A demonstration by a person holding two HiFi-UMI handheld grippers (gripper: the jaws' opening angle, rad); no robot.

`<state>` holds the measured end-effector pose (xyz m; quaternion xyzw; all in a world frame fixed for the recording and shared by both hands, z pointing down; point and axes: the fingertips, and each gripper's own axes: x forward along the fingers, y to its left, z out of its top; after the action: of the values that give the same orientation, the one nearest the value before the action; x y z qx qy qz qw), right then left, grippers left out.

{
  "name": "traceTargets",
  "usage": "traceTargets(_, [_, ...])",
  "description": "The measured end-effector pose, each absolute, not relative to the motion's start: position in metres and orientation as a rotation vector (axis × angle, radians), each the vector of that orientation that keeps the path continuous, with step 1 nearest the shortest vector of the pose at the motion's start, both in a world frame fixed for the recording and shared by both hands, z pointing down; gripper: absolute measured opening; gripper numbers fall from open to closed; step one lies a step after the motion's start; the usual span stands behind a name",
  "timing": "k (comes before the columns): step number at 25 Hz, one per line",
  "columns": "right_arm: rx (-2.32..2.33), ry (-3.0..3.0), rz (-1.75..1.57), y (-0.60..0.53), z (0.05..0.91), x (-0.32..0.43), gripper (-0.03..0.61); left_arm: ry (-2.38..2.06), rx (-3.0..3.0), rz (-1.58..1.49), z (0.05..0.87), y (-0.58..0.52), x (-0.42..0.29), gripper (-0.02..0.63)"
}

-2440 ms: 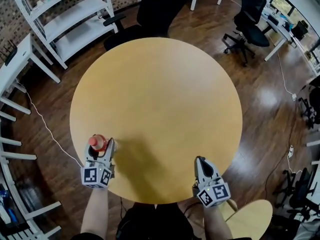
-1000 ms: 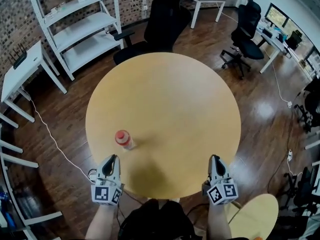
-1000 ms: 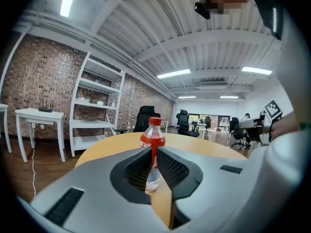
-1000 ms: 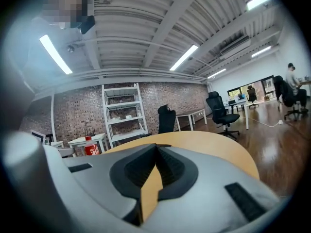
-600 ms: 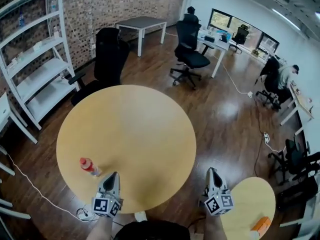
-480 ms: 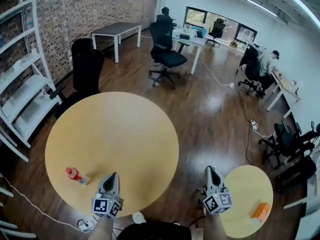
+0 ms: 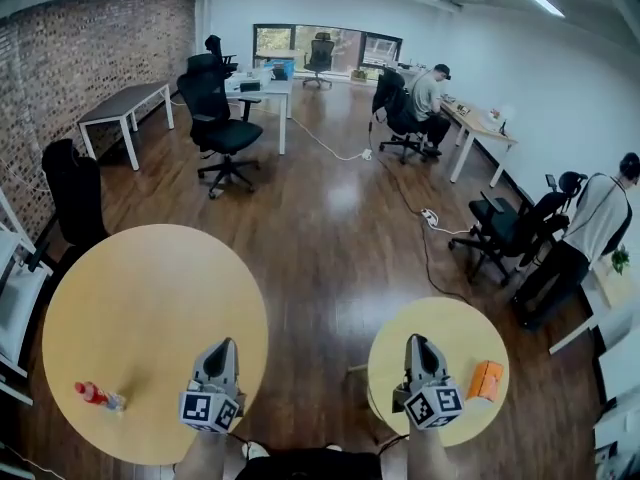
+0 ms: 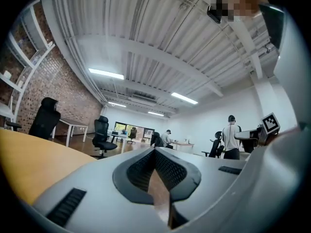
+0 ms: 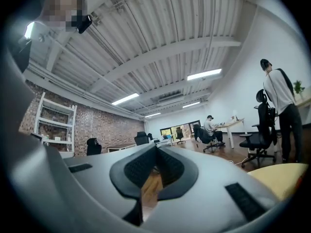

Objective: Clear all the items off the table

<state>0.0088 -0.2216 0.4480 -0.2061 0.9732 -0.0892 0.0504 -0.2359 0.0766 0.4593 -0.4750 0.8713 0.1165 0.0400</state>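
A clear bottle with a red cap (image 7: 97, 396) sits near the front left rim of the big round wooden table (image 7: 150, 298). My left gripper (image 7: 222, 346) hovers over that table's right edge, well to the right of the bottle, shut and empty. Over the near edge of a smaller round table (image 7: 440, 333) my right gripper (image 7: 413, 341) is also shut on nothing. An orange box (image 7: 484, 379) lies on the small table, right of that gripper. In the left gripper view the left gripper (image 8: 155, 152) shows its jaws closed together, as does the right gripper (image 9: 154, 150) in the right gripper view.
Dark wood floor (image 7: 320, 268) separates the two tables. Office chairs stand at the back left (image 7: 222, 118) and at the right (image 7: 505, 233). A person stands at the far right (image 7: 590, 228); another sits at a desk (image 7: 430, 93) at the back.
My left gripper let go of the bottle and drew back from it. The head view has swung right, which brought the small table and the orange box into sight.
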Motion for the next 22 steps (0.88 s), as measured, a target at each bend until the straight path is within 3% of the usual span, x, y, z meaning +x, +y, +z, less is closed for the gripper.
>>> traceTargets(14, [-0.796,2.986,-0.169,-0.249,0.467,0.042,0.005,2.635,-1.526,0.38,0.469,0.044,-0.241,0.0])
traceTargets(22, [-1.303,2.899,-0.098,-0.257,0.487,0.129,0.005,2.422,-1.912,0.334,0.474,-0.045,-0.231,0.003])
